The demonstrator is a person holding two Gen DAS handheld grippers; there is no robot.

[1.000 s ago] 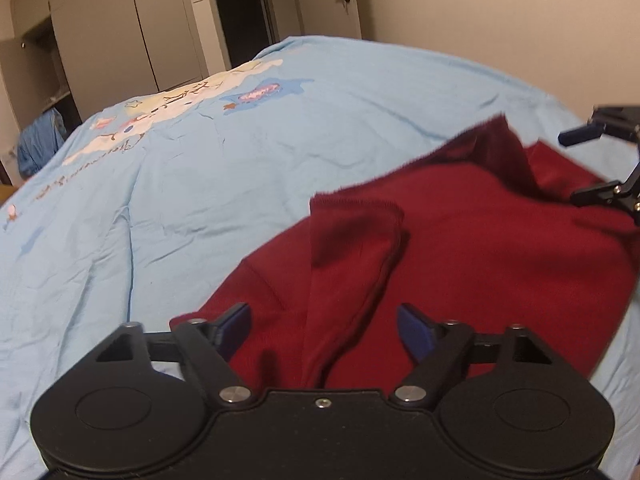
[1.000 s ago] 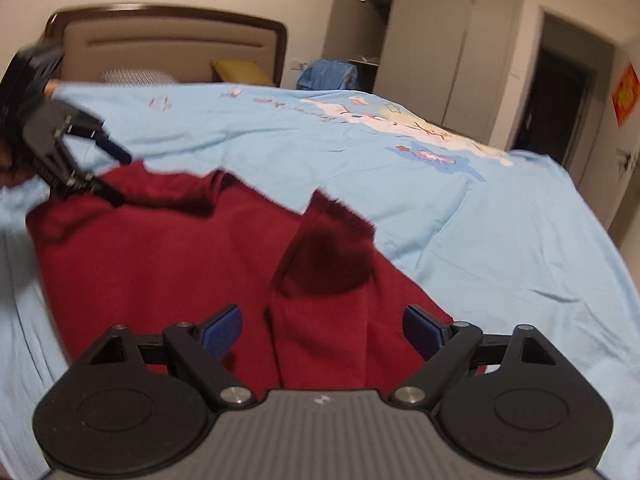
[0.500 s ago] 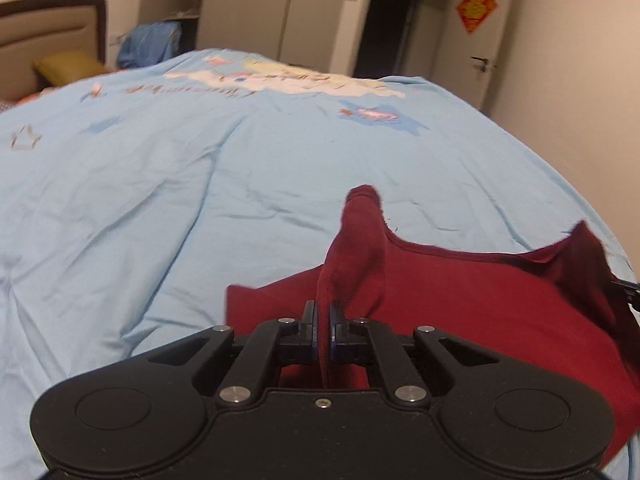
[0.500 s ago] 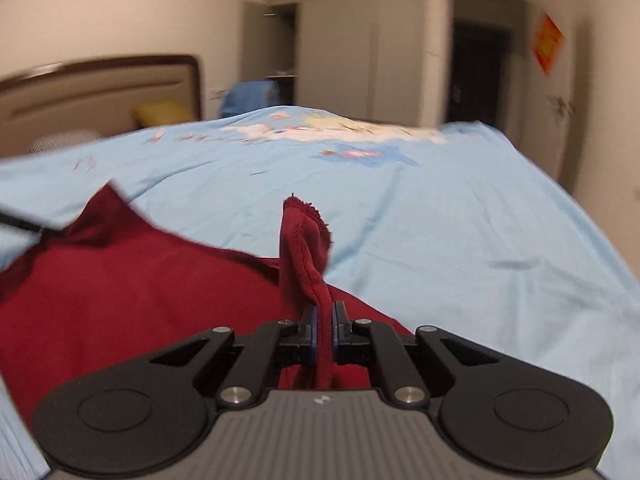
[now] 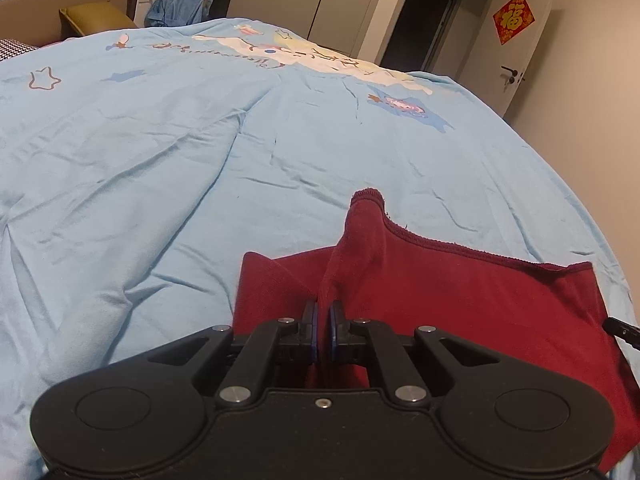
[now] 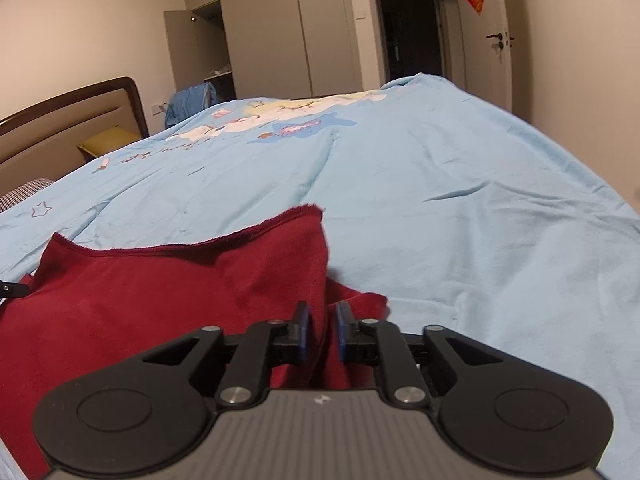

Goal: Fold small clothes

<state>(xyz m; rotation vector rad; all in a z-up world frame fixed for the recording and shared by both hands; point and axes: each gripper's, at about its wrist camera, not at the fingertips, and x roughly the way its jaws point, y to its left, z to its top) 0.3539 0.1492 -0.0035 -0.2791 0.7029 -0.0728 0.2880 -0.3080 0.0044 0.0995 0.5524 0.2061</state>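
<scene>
Gripping, left gripper: my jaws pinch a raised corner of the red garment.
Right gripper: pinching the opposite corner.
Garment: spread between both, on the blue bedspread.
Far: wardrobe.

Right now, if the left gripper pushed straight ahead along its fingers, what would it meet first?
The left gripper is shut on the red garment, so the raised fold ahead comes first. Beyond it is probably the light blue bedcover, though depth is unclear.
</scene>
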